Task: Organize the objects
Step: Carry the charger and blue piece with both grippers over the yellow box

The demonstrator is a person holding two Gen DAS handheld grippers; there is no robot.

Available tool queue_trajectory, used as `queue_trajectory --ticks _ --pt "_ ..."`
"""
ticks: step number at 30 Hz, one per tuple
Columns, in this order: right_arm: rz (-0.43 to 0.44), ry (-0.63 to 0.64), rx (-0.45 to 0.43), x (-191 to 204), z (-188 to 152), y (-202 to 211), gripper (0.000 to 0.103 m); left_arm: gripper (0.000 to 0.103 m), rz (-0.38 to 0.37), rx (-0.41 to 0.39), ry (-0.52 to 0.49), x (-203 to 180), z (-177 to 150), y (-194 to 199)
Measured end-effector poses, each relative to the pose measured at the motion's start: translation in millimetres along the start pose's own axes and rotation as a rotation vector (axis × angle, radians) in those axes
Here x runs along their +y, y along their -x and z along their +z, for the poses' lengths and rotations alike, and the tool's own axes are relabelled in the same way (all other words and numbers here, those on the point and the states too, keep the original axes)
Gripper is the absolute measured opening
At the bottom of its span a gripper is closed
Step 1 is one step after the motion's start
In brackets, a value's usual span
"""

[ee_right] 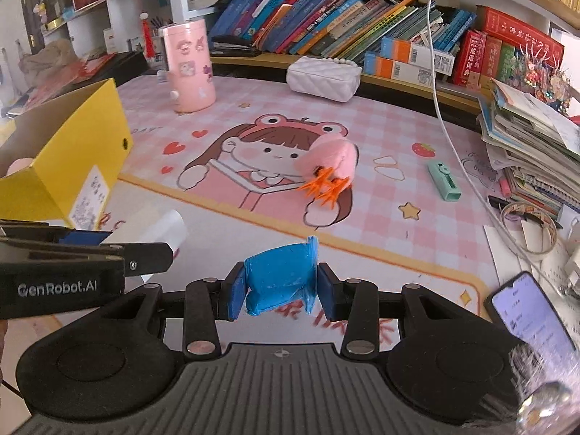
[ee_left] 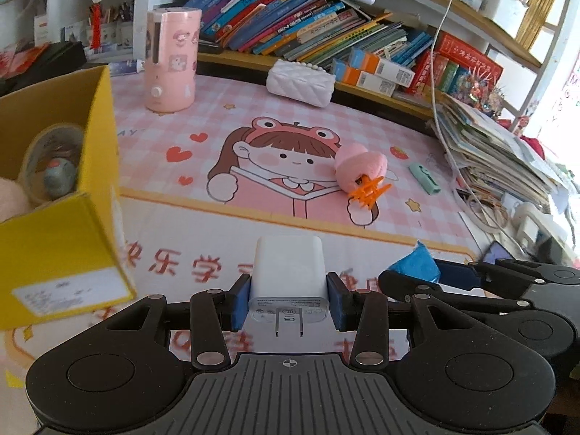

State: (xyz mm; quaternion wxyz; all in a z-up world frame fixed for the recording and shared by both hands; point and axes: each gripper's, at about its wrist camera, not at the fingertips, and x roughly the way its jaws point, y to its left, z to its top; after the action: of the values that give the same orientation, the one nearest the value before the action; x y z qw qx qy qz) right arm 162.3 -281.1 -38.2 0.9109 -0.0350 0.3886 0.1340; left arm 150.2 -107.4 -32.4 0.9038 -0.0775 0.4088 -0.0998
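A white charger (ee_left: 288,275) sits clamped in your left tongs (ee_left: 288,299), prongs facing the camera, while your right tongs (ee_right: 279,288) pinch a crumpled blue piece (ee_right: 279,279) just beside them. The yellow box (ee_left: 61,239), already holding a tape roll (ee_left: 50,159), stands to the left tongs' left. Swing wide and the two tongs may knock together, or the charger may clip the box wall; the pink toy (ee_left: 360,166) and green clip (ee_left: 424,177) lie ahead, not yet collected.

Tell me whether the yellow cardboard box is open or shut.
Open: the yellow cardboard box has no top covering it, and a clear tape roll shows inside.
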Motion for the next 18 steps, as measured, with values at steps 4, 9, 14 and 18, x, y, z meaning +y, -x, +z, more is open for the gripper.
queue_trajectory --ticks 4,9,14,18 --pt "0.0 -0.003 0.014 19 -7 11 0.038 0.041 -0.003 -0.014 0.015 14 -12 19" --pt "0.011 0.024 0.011 49 -18 27 0.038 0.041 -0.001 -0.027 0.037 33 -29 45" --pt "0.032 0.049 0.005 80 -29 40 0.038 0.041 0.014 -0.045 0.057 53 -43 70" --pt "0.051 0.062 -0.002 104 -36 49 0.038 0.041 0.031 -0.059 0.073 70 -55 90"
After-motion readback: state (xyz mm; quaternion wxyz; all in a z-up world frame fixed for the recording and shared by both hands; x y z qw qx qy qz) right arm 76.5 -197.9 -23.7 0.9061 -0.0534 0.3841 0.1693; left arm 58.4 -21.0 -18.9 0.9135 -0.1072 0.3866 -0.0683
